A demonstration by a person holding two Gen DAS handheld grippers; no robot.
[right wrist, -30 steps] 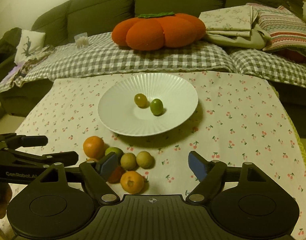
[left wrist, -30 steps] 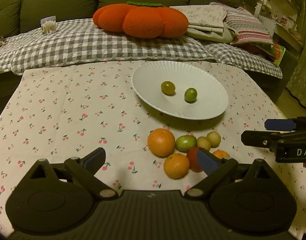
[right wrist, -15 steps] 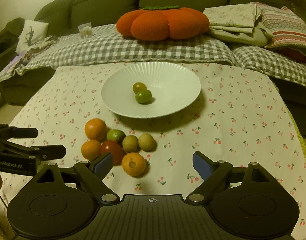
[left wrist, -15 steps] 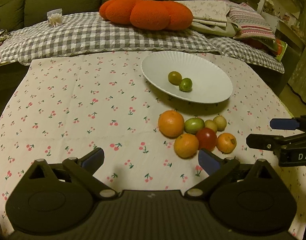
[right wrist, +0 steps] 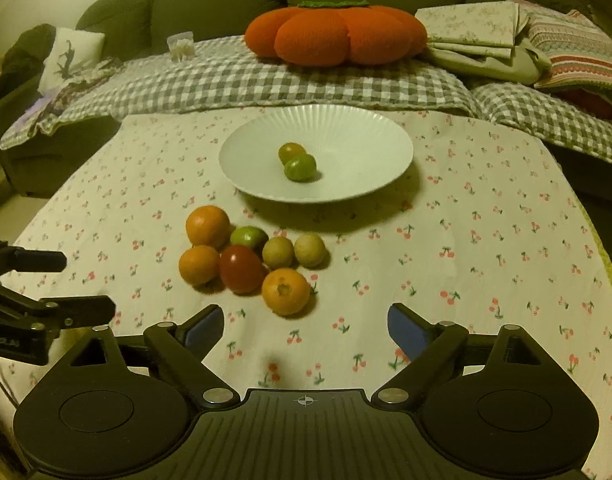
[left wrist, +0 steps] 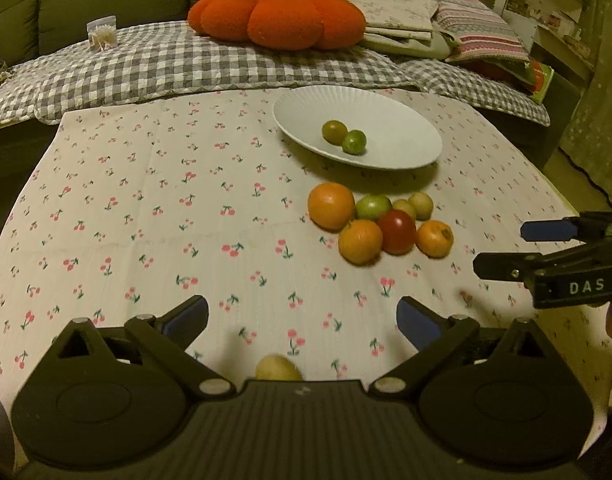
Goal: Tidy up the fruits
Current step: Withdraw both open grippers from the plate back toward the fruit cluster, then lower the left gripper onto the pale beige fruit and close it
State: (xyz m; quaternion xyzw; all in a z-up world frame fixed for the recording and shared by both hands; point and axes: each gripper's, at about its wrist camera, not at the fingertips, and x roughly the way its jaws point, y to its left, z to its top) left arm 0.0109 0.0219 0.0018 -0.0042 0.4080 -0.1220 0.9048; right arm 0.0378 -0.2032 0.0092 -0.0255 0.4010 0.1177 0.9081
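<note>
We are finding both the left gripper [left wrist: 302,318] and the right gripper [right wrist: 306,326] backing nearward, jaws apart and empty, the right's just widening, leaving seven fruits [right wrist: 242,268] awaiting the white plate [right wrist: 370,136].

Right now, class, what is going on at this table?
A person holds two grippers over a cherry-print tablecloth, sorting fruit. The white plate holds two small green fruits. Seven more fruits sit clustered on the cloth before it. The left gripper and right gripper are both open and empty.
</note>
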